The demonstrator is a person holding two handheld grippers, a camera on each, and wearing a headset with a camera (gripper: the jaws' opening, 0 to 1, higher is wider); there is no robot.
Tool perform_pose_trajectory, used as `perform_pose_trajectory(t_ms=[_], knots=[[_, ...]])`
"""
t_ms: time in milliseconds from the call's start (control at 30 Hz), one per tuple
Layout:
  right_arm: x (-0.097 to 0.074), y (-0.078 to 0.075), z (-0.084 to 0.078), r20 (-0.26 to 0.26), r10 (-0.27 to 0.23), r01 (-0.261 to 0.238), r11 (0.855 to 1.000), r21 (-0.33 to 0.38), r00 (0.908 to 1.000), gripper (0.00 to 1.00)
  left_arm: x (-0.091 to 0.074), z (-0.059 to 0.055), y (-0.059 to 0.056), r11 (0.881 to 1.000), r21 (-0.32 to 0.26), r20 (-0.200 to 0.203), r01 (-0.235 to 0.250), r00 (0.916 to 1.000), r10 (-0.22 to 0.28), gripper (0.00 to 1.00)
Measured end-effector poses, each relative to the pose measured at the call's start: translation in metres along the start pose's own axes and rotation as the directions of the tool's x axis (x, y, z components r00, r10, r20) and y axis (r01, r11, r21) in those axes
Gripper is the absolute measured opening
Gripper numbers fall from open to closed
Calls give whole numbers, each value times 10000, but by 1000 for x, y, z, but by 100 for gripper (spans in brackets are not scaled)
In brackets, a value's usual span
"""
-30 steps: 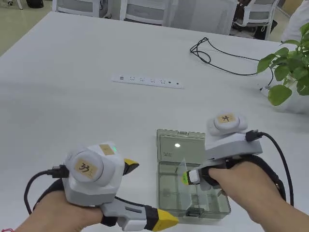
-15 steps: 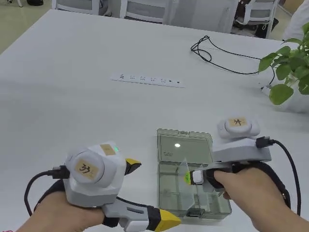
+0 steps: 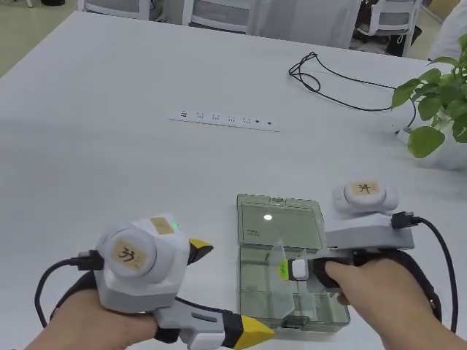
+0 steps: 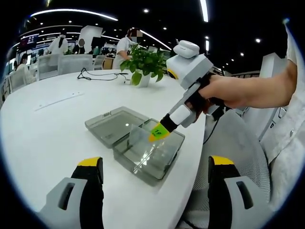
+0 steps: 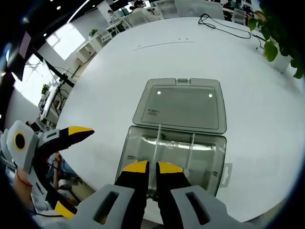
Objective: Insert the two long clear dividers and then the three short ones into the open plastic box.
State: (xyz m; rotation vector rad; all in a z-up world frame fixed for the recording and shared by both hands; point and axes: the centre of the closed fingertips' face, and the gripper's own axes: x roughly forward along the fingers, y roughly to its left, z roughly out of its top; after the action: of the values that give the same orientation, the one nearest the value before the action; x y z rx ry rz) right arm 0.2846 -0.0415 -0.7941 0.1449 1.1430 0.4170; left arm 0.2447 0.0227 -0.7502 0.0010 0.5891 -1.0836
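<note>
A smoky clear plastic box (image 3: 250, 292) lay open on the white worktop (image 3: 109, 146), in the lower centre of the head view. Its hinged lid (image 3: 281, 219) was folded flat toward the top of the frame. The right gripper (image 3: 282, 270) came in from the lower right of that view, over the base of the box. Its fingers were closed on a thin clear plastic divider (image 3: 273, 255), which stood on edge and leaned a little.

In the right gripper view the yellow-tipped fingers (image 5: 137, 167) pinched the divider (image 5: 156, 143) at the bottom centre. The divider ran away from them along the left part of the base toward the lid (image 5: 183, 105). Its lower part was inside the box (image 5: 209, 157); whether it sat fully in its slots, I could not tell. A second clear divider (image 5: 190, 150) stood upright in the base, just to the right of the held one.

The left gripper (image 3: 226, 290) was at the lower left of the head view, near the box, with its fingers wide apart and nothing between them. In the left gripper view the box (image 4: 162, 155) lay beyond these fingers (image 4: 89, 163), and the right gripper (image 4: 159, 132) reached to it from the right of the frame.

Farther up in the head view, a white power strip (image 3: 219, 120) lay near the centre. A black cable (image 3: 328, 80) lay at the upper right, and a green leafy plant (image 3: 438, 95) stood at the right edge.
</note>
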Motion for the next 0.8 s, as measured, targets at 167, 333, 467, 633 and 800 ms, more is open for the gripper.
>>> perform_pose_trajectory(t_ms=[167, 333, 467, 633, 800], knots=[[2, 1, -3, 5, -22, 22, 10000, -67, 10000, 7, 0, 0, 1, 10000, 2, 3, -19, 10000, 19, 93], [3, 5, -2, -69, 68, -71, 9988, -482, 10000, 7, 0, -3, 0, 9999, 145, -127, -12, 9999, 13, 95], [8, 8, -3, -136, 231, -244, 9943, -1042, 9996, 8, 1, -4, 0, 9995, 321, -206, 8, 9998, -1, 98], [9, 9, -3, -234, 382, -411, 9898, -1365, 9990, 9, 0, -4, -1, 9989, 473, -210, 63, 9998, -53, 100], [14, 8, -4, -363, 670, -721, 9840, -1630, 9971, 10, 0, -5, 0, 9980, 616, -249, 138, 9996, -123, 100]])
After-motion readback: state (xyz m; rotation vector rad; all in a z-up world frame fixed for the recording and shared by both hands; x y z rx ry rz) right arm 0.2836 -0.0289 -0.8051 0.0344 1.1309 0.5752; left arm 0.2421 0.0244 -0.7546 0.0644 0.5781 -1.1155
